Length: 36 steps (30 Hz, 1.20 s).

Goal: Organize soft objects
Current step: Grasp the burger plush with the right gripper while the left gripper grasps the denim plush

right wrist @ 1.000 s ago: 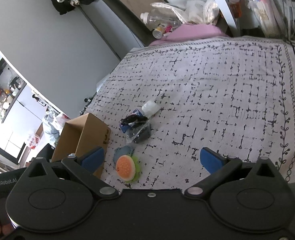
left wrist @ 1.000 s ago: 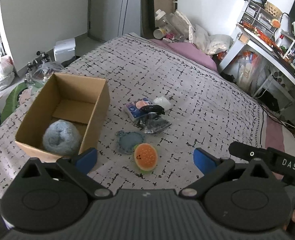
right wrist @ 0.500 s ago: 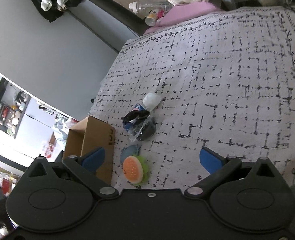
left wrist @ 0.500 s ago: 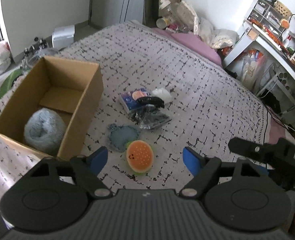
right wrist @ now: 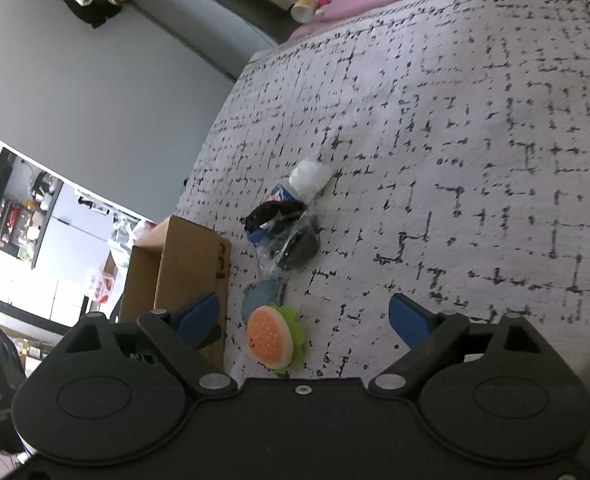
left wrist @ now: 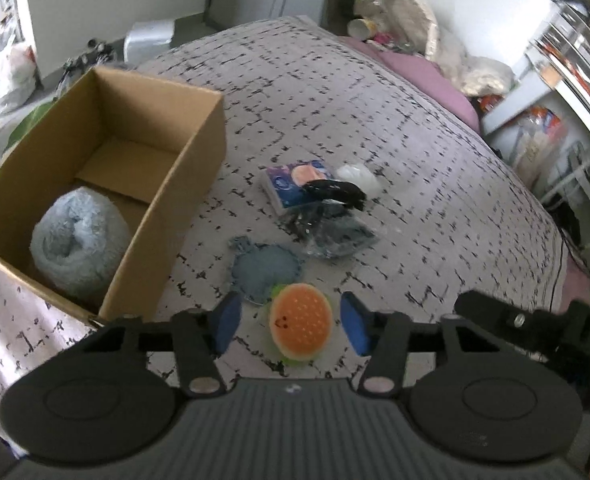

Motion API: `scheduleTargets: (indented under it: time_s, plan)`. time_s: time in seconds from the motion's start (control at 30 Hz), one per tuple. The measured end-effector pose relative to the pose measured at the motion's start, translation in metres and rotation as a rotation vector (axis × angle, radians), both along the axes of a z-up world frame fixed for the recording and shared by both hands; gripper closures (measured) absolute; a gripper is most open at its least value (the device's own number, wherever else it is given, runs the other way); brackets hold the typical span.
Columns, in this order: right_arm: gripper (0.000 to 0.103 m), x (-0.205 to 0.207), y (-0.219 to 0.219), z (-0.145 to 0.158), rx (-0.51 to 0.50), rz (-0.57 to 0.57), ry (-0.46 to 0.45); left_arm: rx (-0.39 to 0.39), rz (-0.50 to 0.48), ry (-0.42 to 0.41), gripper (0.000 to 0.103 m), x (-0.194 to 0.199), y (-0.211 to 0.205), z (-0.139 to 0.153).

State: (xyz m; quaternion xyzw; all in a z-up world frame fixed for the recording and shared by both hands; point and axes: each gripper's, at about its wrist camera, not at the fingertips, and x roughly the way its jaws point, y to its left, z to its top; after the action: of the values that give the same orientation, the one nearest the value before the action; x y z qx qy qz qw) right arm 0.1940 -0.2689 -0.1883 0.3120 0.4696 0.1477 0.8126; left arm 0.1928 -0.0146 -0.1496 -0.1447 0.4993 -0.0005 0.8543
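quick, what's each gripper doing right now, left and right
Left gripper: open, jaws just been closing around the burger toy, not yet pressing it.
Right gripper: open, jaws just narrowed slightly, holding nothing.

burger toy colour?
Orange top with a small black face and a green frill; the burger toy shows best in the left wrist view.

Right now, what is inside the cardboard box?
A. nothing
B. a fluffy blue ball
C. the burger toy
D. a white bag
B: a fluffy blue ball sits in the box, while the burger toy and white bag lie out on the bed.
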Motion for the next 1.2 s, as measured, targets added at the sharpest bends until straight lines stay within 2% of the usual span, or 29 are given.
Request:
scheduleTargets:
  time_s: [0.07,0.13,0.2,0.37,0.53,0.77,1.13,1.2]
  plan:
    - [0.015,0.003,0.006,-0.005,0.002,0.016,0.010,-0.019,0.016,0.013,0.060,0.003,0.005,-0.003]
    - [0.024,0.007,0.015,-0.012,0.006,0.043,0.035,-0.027,0.038,0.016,0.062,0.004,0.008,-0.005]
    - [0.028,0.011,0.020,-0.020,0.027,0.058,0.060,-0.032,0.057,0.016,0.063,0.005,0.012,-0.007]
    - [0.031,0.017,0.036,-0.030,0.006,0.081,0.082,-0.052,0.100,0.013,0.064,0.007,0.018,-0.011]
    - [0.041,0.024,0.047,-0.040,0.010,0.093,0.111,-0.094,0.164,0.027,0.064,0.012,0.025,-0.019]
    - [0.046,0.029,0.059,-0.052,0.005,0.107,0.140,-0.114,0.223,0.040,0.064,0.016,0.030,-0.026]
    - [0.046,0.038,0.074,-0.057,-0.026,0.128,0.119,-0.111,0.210,0.060,0.061,0.021,0.030,-0.034]
    - [0.054,0.038,0.077,-0.057,-0.034,0.142,0.112,-0.114,0.211,0.067,0.061,0.022,0.031,-0.036]
